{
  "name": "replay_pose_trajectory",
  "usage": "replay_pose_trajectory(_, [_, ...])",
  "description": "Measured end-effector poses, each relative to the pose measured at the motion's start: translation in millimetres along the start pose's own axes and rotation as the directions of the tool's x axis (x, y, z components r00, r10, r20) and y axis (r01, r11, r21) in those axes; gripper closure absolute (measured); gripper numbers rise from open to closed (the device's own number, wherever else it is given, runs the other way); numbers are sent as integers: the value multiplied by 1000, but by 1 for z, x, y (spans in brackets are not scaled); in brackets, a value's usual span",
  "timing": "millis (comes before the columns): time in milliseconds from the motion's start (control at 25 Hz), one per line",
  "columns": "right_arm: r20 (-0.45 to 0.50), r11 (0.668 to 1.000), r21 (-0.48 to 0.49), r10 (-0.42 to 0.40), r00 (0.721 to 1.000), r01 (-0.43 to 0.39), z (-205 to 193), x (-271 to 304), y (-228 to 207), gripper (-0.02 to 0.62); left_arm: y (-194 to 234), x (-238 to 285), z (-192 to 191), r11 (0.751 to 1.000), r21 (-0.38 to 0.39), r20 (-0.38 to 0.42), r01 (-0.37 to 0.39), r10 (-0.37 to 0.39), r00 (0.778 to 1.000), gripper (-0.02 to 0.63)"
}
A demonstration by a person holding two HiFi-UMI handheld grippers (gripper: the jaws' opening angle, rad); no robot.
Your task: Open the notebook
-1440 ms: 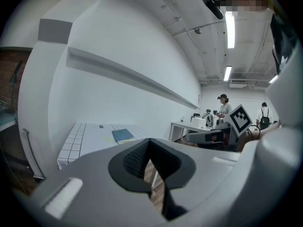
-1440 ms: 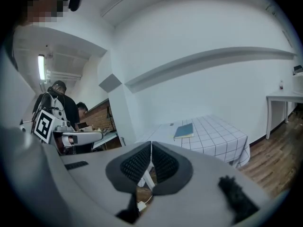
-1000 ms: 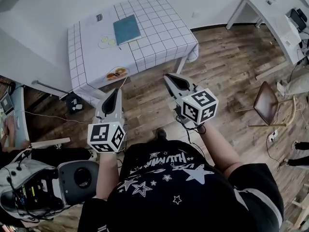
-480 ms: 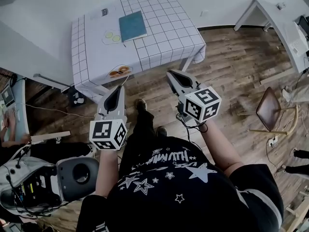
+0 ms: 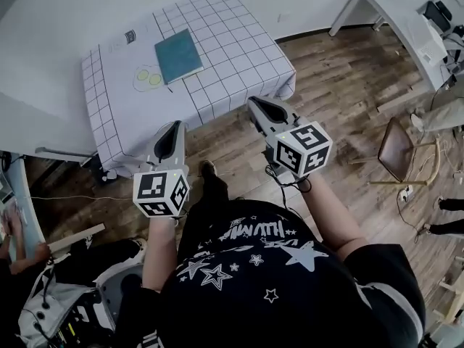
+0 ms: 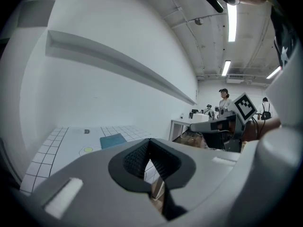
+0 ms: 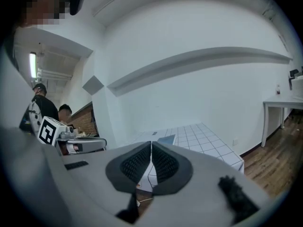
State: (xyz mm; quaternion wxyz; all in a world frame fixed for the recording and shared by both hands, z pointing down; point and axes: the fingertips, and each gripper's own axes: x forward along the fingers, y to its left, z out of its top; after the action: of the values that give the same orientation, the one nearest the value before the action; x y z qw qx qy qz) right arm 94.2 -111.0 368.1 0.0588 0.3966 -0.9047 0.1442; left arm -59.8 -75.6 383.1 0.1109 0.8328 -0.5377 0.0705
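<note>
A closed teal notebook (image 5: 177,55) lies flat on the table with the white grid-pattern cloth (image 5: 239,56), at its far side; it also shows as a teal patch (image 6: 112,140) in the left gripper view and a thin sliver (image 7: 166,139) in the right gripper view. My left gripper (image 5: 169,132) is shut and empty, held in the air short of the table's near edge. My right gripper (image 5: 255,104) is likewise shut with nothing in it, just off the table's near right corner. Both point toward the table, well apart from the notebook.
Two yellow-green round marks (image 5: 148,77) sit on the cloth left of the notebook, and a small dark label (image 5: 130,36) lies farther back. A white desk (image 5: 406,20) and a wooden chair (image 5: 403,153) stand at the right. Equipment and a person's arm (image 5: 22,245) are at lower left.
Both grippers have moved forward toward the table along with the person, who has stepped closer; the table's near edge now lies just ahead of the jaw tips. Both jaws stay shut.
</note>
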Motion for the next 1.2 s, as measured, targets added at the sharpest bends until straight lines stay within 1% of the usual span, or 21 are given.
replay_pose_trajectory(160, [-18,999,12,-34,999,34,4,31,-17,578,26,33,3,999,17,-12,28,-28,1000,597])
replay_pose_trajectory(280, [-24,998,17,-56,998,57,10,59,-30,578,48,58,4,999,9,-17,46,-46,999,597])
replay_pose_trajectory(440, [-34,997,21,-74,997,75,16,99,-43,578,77,86,14,998,32,-5,61,-61,998,597])
replay_pose_trajectory(600, [-52,997,25,-75,996,76,20,134,-46,578,100,105,16,996,34,-18,88,-88,996,597])
replay_pose_trajectory(760, [-60,995,27,-94,994,96,25,156,-50,578,111,123,16,986,87,-26,141,-139,990,597])
replay_pose_trajectory(920, [-42,989,42,-143,989,145,29,157,-63,578,114,143,15,981,70,-29,183,-181,983,597])
replay_pose_trajectory(1080, [-48,981,70,-180,983,183,22,151,-80,578,107,162,7,973,99,-76,206,-199,977,595])
replay_pose_trajectory(1200, [-46,978,84,-189,981,193,22,148,-96,578,98,176,4,967,131,-103,219,-207,973,595])
